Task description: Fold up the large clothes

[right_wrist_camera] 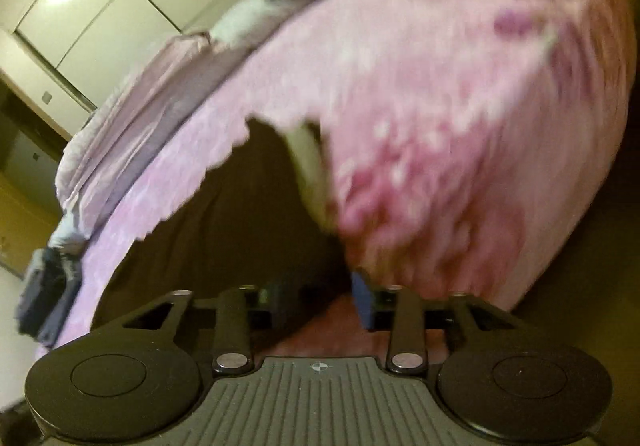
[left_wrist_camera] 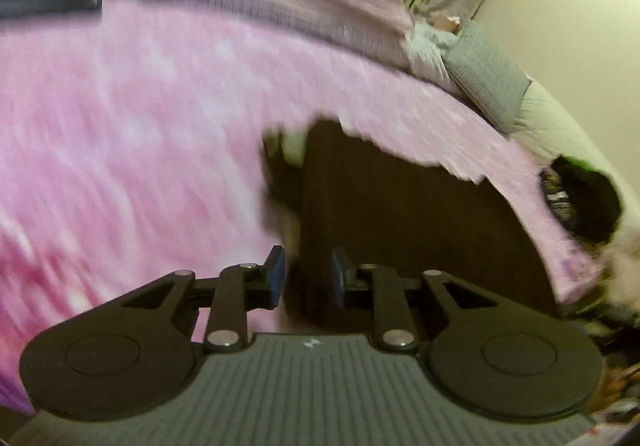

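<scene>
One dark garment (left_wrist_camera: 400, 226), perhaps smooth-woven.

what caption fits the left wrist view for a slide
Left gripper, jaws apart and empty, over a dark garment on a pink bedspread.

Blurred pink patterned bedspread (left_wrist_camera: 132, 134) across the left and far side. Dark brown cloth garment (left_wrist_camera: 400, 230) spread flat at centre right. Left gripper (left_wrist_camera: 308, 278) near, blue pads (left_wrist_camera: 277, 277) apart, nothing between. Grey ribbed cushion (left_wrist_camera: 486, 76) far right.
</scene>
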A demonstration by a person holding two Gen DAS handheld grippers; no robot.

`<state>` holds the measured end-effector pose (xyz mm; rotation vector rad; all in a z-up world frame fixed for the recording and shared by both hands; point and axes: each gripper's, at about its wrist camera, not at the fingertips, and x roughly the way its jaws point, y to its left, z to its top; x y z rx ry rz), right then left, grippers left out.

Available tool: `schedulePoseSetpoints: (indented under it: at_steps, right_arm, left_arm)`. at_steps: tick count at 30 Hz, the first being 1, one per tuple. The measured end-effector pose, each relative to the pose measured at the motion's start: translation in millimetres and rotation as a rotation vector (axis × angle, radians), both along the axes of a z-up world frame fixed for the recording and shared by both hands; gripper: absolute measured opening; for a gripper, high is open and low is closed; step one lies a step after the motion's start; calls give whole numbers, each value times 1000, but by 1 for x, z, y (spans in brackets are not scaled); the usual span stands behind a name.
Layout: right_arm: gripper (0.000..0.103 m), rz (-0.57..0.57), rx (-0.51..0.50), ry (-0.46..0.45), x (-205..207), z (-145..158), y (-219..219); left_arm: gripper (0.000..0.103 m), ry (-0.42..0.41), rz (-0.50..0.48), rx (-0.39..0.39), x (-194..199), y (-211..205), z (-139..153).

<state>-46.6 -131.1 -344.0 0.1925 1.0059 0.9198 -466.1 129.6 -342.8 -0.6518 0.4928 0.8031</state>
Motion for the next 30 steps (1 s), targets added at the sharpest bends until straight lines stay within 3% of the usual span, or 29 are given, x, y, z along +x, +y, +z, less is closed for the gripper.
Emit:
schedulePoseSetpoints:
  at_steps: [2,4,8,11,12,14,19,22,25,29,30]
  right_arm:
    - [69,4,28,-59,4,6,5]
    - [72,25,48,-84,13,3,22]
    - [72,88,39,-78,28,-21,60]
    - [71,49,50,-49,46,-36,73]
    - [71,37,62,-24,55,-42,76]
    - [62,-12,80,31,69,-47,76]
    - [60,43,112,83,80,-46,72]
    - [60,111,125,127,79,-48,71]
    - [60,134,120,143,80,-49,75]
    - [23,151,98,212,79,-52,89]
    - [19,142,85,209,79,-51,91]
  left_arm:
    - [19,0,-16,56,5,8,10]
    - [19,-10,-93,64,21,19,13]
    - [20,16,-189,54,60,39,-4]
    - [19,52,-172,-27,75,65,-32]
    - [13,54,-159,-52,76,73,-42]
    - [9,20,-134,-84,70,85,-49]
    - [9,-68,-111,-139,50,93,-42]
    - [20,-87,-97,-131,37,91,-34]
    - [20,-98,-52,-139,16,95,-32]
    - [20,-102,22,-175,-16,104,-41]
    - [20,-92,39,-181,-23,107,-43]
